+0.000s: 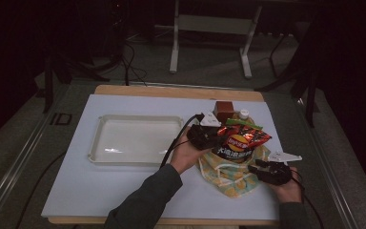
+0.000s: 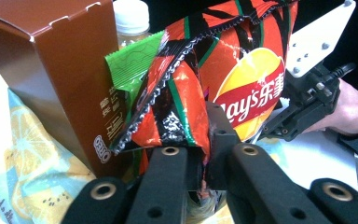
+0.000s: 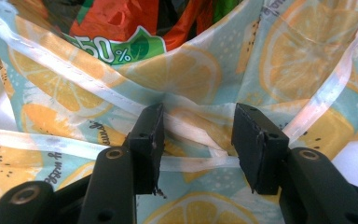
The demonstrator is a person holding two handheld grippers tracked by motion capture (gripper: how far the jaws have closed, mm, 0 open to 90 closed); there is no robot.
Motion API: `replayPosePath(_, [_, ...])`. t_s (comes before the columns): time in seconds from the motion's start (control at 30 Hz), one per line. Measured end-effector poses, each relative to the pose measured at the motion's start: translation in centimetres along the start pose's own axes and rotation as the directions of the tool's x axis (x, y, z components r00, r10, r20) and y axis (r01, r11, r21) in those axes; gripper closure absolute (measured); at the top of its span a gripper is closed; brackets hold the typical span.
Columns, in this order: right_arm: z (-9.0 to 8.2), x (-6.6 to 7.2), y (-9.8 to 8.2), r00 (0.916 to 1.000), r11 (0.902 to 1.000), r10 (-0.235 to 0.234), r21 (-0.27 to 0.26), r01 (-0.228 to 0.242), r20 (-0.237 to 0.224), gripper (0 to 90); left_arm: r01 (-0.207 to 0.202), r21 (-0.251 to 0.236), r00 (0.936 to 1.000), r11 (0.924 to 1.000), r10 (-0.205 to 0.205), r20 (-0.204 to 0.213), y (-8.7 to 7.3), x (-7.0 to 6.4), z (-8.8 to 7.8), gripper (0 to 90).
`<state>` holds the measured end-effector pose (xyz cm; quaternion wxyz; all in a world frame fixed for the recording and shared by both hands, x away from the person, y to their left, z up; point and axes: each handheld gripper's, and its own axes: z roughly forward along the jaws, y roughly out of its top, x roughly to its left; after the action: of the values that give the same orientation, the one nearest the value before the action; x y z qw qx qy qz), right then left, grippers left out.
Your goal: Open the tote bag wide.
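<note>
Unpacking looks barely begun, in our judgement: the lemon-print bag [image 1: 228, 174] sits near the right front corner of the counter [image 1: 124, 191] with everything inside it, while the white tray [image 1: 133, 140] toward the left edge holds nothing yet. In the bag we see the Lay's crisp packet [image 2: 242, 88], a brown carton [image 2: 56, 70], a green packet [image 2: 133, 60] wedged between those two, and a white-capped bottle [image 2: 131, 18] behind them. What is left, as we read it, is lifting each item out and setting it in the tray.

Our left gripper [image 1: 205, 136] has its fingers [image 2: 219, 140] clenched on the crimped lower edge of the crisp packet, the foil pinched between them in the left gripper view. The packet stands upright in the bag's mouth, not yet lifted clear.

Our right gripper [image 1: 269, 172] is at the bag's side nearest the front edge. Its fingers [image 3: 256, 140] stand apart, straddling a white seam strip of the cloth; they rest against the fabric, but we see no pinch, so we take them as released, perhaps steadying the bag.
</note>
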<state>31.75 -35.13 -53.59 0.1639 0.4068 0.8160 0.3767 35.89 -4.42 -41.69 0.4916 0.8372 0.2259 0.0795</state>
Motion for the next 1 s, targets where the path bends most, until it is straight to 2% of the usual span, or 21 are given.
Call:
replayPosePath(0.43, [0.0,0.0,0.0,1.0000,1.0000,-0.004,-0.003,0.004,0.000,53.1,0.027,-0.031,0.9986,0.9992,-0.026,0.047,0.7,-0.3,0.1,89.3])
replayPosePath(0.7, [0.0,0.0,0.0,1.0000,1.0000,-0.006,-0.003,0.006,0.001,52.9,0.043,-0.054,0.9973,0.9976,-0.040,0.062,1.3,-0.4,-0.1,89.3])
replayPosePath(1.0, [0.0,0.1,0.0,1.0000,1.0000,-0.008,-0.001,0.008,0.000,52.5,0.042,-0.071,0.9970,0.9966,-0.037,0.068,2.1,-0.6,-0.5,89.3])
